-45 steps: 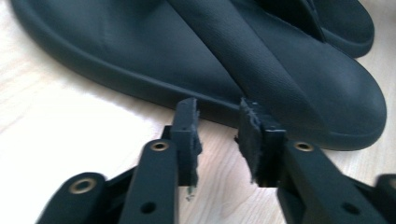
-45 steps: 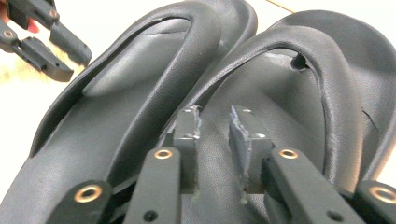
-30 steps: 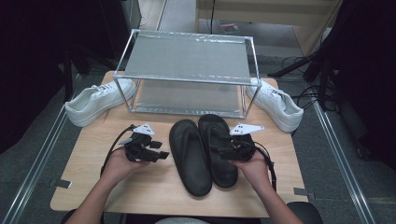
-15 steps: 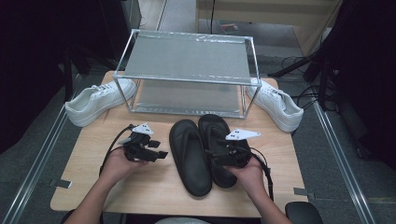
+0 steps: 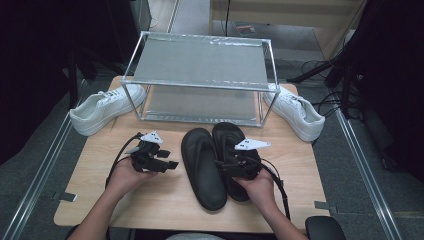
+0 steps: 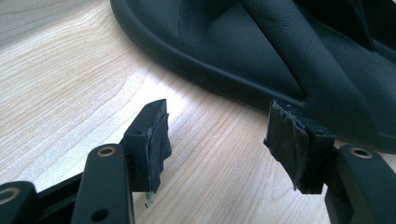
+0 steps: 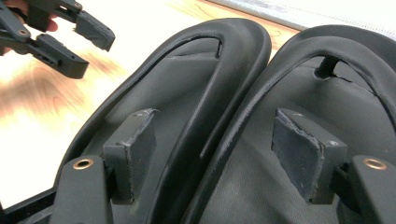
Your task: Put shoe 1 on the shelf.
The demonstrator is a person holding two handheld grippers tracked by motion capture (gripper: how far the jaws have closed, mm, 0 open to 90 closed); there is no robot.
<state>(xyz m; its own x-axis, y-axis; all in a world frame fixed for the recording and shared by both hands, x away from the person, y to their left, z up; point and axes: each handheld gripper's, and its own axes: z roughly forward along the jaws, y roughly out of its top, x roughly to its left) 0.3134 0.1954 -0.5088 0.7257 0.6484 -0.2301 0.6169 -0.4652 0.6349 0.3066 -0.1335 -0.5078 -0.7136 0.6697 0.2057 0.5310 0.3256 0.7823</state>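
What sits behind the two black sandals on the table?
Behind the black sandals stands a metal two-tier rack, both shelves bare where visible. The lower shelf's far part is covered by the top shelf.

No text, label, brand, number or sign can be read anywhere in these pictures.

Bare table (image 5: 100,190) lies open at seven o'clock beside the two black sandals (image 5: 202,167), while the metal rack (image 5: 200,75) blocks twelve o'clock and white sneakers (image 5: 102,107) close its ends at ten and two, leaving a narrow strip between rack and sandals.
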